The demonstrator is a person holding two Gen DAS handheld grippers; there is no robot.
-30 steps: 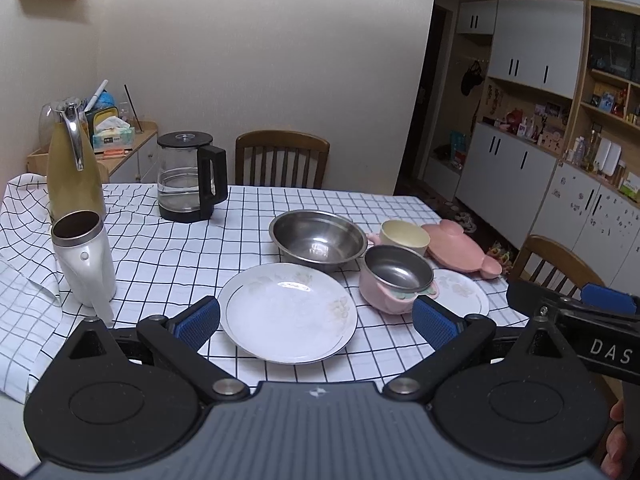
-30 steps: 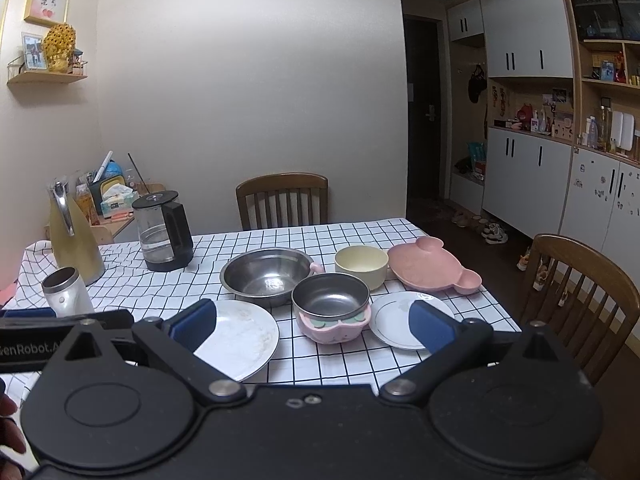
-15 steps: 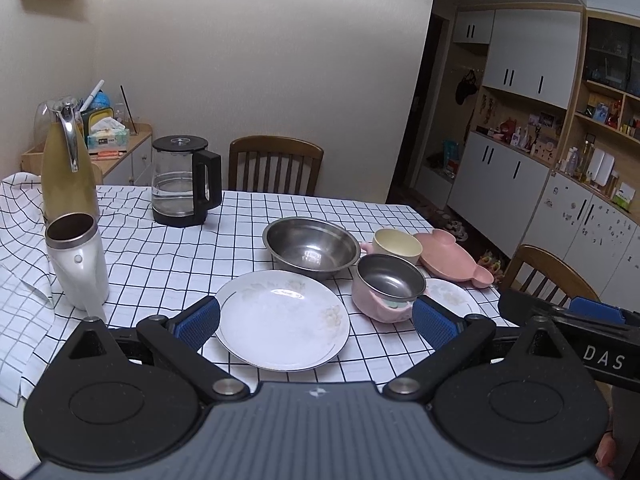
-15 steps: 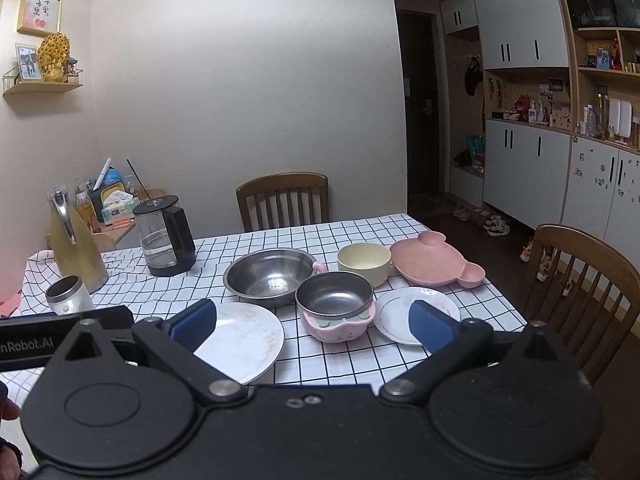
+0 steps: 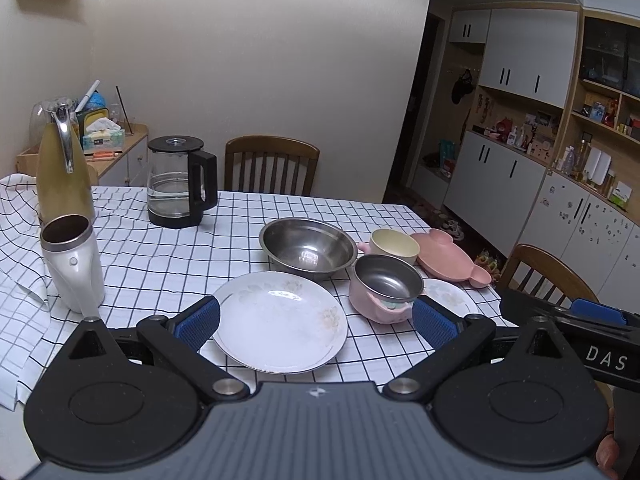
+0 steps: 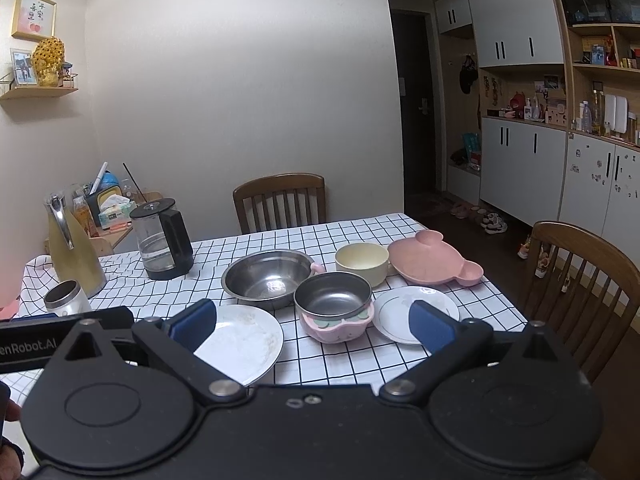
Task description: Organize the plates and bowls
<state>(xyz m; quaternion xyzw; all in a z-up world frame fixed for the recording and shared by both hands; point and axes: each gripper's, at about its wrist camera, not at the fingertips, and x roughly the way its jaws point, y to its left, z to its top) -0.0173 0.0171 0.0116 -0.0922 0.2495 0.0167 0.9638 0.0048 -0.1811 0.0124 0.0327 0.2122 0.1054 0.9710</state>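
Left hand-held gripper (image 5: 316, 322) and right hand-held gripper (image 6: 312, 326) both hover spread wide and empty above the near edge of the checked tabletop (image 5: 160, 256). Just ahead lies a large white plate (image 5: 280, 322); behind it a steel bowl (image 5: 308, 248). To the right sit a pink-cased steel bowl (image 5: 386, 288), a small white plate (image 6: 416, 312), a cream cup (image 6: 362, 262) and a pink bear-shaped plate (image 6: 434, 260). The white plates look rigid, glossy and breakable: best pinched at the raised rim.

large white plate (image 5: 280, 322): flat, near left | steel bowl (image 5: 308, 247): upright, behind it | pink-cased steel bowl (image 5: 387, 287): right of plate | small white plate (image 6: 416, 313): near right | cream cup (image 6: 362, 263), pink bear-shaped dish (image 6: 434, 264): far right
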